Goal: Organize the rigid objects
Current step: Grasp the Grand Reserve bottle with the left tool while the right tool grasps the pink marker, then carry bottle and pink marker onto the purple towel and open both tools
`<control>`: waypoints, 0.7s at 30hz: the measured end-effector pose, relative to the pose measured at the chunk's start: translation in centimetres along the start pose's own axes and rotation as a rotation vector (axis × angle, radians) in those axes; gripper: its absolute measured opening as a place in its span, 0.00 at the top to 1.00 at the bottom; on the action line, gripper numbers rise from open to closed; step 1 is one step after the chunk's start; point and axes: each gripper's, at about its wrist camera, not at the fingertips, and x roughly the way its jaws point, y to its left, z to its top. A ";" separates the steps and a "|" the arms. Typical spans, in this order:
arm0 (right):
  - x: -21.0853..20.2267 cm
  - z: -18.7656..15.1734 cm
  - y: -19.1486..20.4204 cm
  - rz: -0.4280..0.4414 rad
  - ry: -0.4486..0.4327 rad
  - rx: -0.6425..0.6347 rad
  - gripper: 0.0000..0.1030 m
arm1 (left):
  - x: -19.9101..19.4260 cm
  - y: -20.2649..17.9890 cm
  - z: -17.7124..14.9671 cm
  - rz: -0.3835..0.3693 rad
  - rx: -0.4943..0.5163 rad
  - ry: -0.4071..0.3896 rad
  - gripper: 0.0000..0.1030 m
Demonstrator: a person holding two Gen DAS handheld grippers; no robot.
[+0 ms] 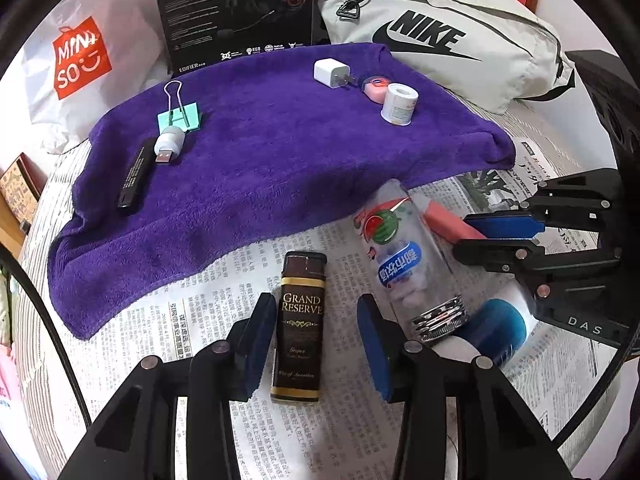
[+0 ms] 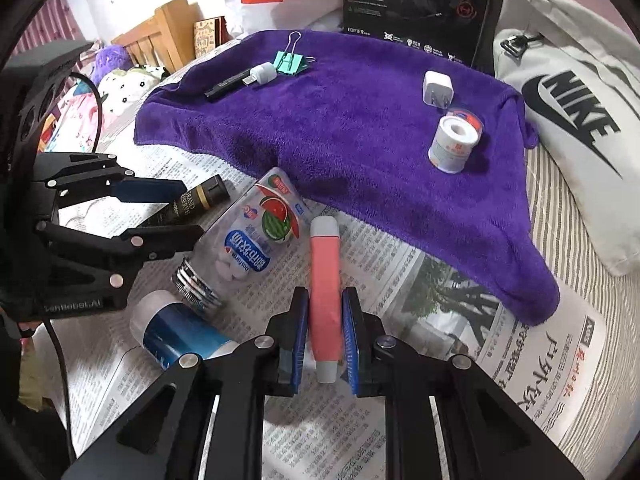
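Observation:
My left gripper [image 1: 316,344] is open, its jaws either side of a dark brown "Grand Reserve" box [image 1: 299,328] lying on the newspaper, not touching it. My right gripper [image 2: 326,344] is shut on a pink and white tube [image 2: 325,296] that lies on the newspaper; it also shows in the left wrist view [image 1: 452,226]. A clear candy bottle [image 1: 404,256] lies between the box and the tube. A blue and white canister [image 2: 176,330] lies near it. A purple towel [image 1: 280,152] holds a black stick [image 1: 134,178], a USB light [image 1: 168,144], a green binder clip [image 1: 178,114], a white charger [image 1: 332,74] and a tape roll [image 1: 398,103].
A Nike bag [image 1: 448,28] and a black Edifier box [image 1: 236,8] stand behind the towel, a Miniso bag [image 1: 80,56] at the far left. Newspaper [image 2: 532,360] covers the striped bed. A wooden bed frame [image 2: 160,36] is off to the left.

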 end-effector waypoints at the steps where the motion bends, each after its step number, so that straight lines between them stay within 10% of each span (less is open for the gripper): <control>1: 0.0 0.0 0.0 0.000 -0.001 -0.003 0.83 | 0.0 0.0 0.0 0.003 0.005 -0.002 0.62; 5: 0.0 0.0 -0.3 0.017 -0.010 0.008 0.83 | -0.1 0.6 0.1 -0.010 -0.015 -0.003 0.78; 21: -0.3 -0.7 -1.3 -0.008 -0.006 0.027 0.82 | -0.5 1.4 -1.0 0.032 -0.008 0.016 0.77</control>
